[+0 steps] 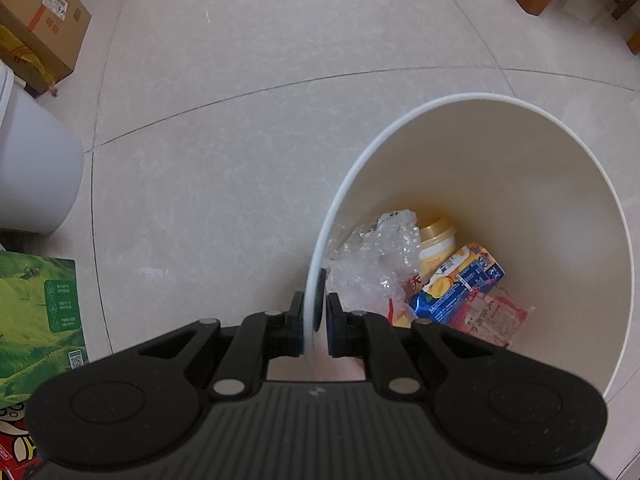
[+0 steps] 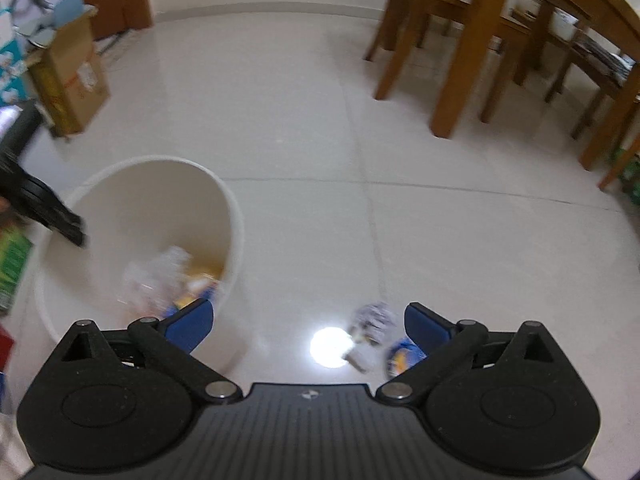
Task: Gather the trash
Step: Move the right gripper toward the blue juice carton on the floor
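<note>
Gripping the rim of the white bin [image 1: 472,184], the left hand-held gripper [image 1: 316,312] is pinching the thin wall on the bin's near-left side, one pad outside, one inside. The bin is standing on the tiled floor [image 1: 248,100] and is already holding a crumpled clear plastic bag [image 1: 372,256], a yellow cup [image 1: 436,244], a blue drink carton [image 1: 460,288] and a pink wrapper [image 1: 496,316]. The right hand-held gripper [image 2: 308,320] is hanging with its jaws spread wide and nothing between them, just right of the bin. Loose trash is lying on the floor to the right of the bin: a crumpled white-and-blue wrapper [image 2: 372,320] and a blue-and-yellow packet [image 2: 400,356], both blurred. These are appearing light, soft and crushable, likely slippery on the glossy tile; a pinch across the bunched middle of the wrapper is looking safest. The bin wall is seeming thin and flexible, so the rim hold may be twisting under load
</note>
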Tool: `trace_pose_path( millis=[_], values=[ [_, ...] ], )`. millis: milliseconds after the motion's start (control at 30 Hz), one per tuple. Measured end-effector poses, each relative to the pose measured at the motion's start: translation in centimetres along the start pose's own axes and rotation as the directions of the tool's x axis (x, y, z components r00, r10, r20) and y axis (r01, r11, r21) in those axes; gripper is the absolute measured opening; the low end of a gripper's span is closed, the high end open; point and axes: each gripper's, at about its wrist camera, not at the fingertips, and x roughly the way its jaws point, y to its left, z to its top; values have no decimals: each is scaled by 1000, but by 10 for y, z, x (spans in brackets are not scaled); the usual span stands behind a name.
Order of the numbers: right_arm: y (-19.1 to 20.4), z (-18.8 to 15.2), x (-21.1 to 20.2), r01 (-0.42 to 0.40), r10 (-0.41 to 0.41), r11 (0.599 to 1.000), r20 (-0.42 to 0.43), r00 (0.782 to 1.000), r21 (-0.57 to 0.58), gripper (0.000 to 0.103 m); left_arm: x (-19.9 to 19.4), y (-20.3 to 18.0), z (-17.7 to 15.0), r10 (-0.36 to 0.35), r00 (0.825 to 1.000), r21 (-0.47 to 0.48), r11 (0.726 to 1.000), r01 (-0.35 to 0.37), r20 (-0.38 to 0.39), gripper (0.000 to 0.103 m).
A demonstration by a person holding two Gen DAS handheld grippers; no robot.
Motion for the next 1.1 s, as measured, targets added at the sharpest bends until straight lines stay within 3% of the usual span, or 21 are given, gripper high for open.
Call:
trace_pose_path(
  millis=[300, 533, 933, 1100],
  values=[
    [-60, -54, 66, 74, -72, 997, -80, 994, 30, 101, -2, 4, -2, -15, 1000, -15, 1000, 15, 0, 8],
    [-88, -90, 139, 97, -89, 995, -182, 979, 34, 90, -4, 2, -2, -9, 1000, 2, 1000, 9, 2, 8],
    [-116, -112, 243, 62, -54, 998, -275, 960, 21, 89, -8, -1, -3, -4, 1000, 13, 1000, 4, 17, 8],
    [-120, -116, 275, 79, -78, 997, -298, 952, -7, 89, -8, -1, -4, 4, 1000, 19, 1000, -5, 19, 8]
  ],
)
